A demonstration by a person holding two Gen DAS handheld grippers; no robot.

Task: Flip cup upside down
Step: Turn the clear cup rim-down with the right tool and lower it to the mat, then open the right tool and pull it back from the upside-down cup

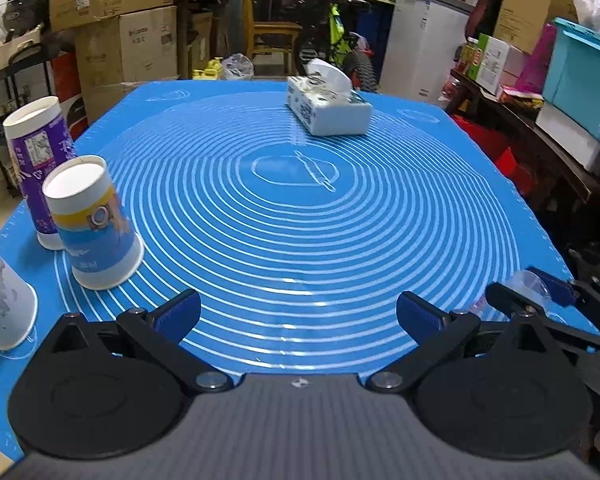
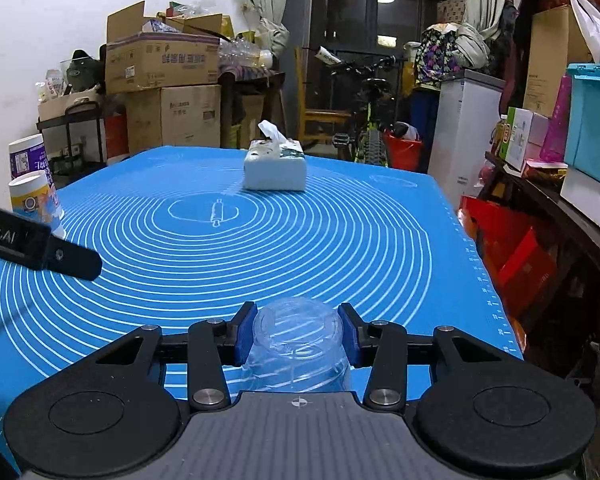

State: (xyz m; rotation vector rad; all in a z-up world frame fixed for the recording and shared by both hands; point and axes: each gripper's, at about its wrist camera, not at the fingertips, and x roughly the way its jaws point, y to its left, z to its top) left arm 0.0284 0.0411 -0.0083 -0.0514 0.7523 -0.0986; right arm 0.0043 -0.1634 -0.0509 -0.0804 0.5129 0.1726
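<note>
A clear plastic cup [image 2: 298,340] sits between the blue pads of my right gripper [image 2: 298,334], base up and mouth down toward the blue mat [image 2: 340,240]. The pads press on both its sides. The cup and right gripper also show at the right edge of the left wrist view [image 1: 528,284]. My left gripper [image 1: 298,314] is open and empty, low over the mat's near edge. One of its fingers [image 2: 60,258] shows at the left of the right wrist view.
Three paper cups stand upside down at the mat's left: a purple one [image 1: 40,160], a yellow-and-blue one [image 1: 96,224] and a white one [image 1: 4,304]. A tissue box [image 1: 328,104] lies at the far side. Boxes, shelves and a bicycle surround the table.
</note>
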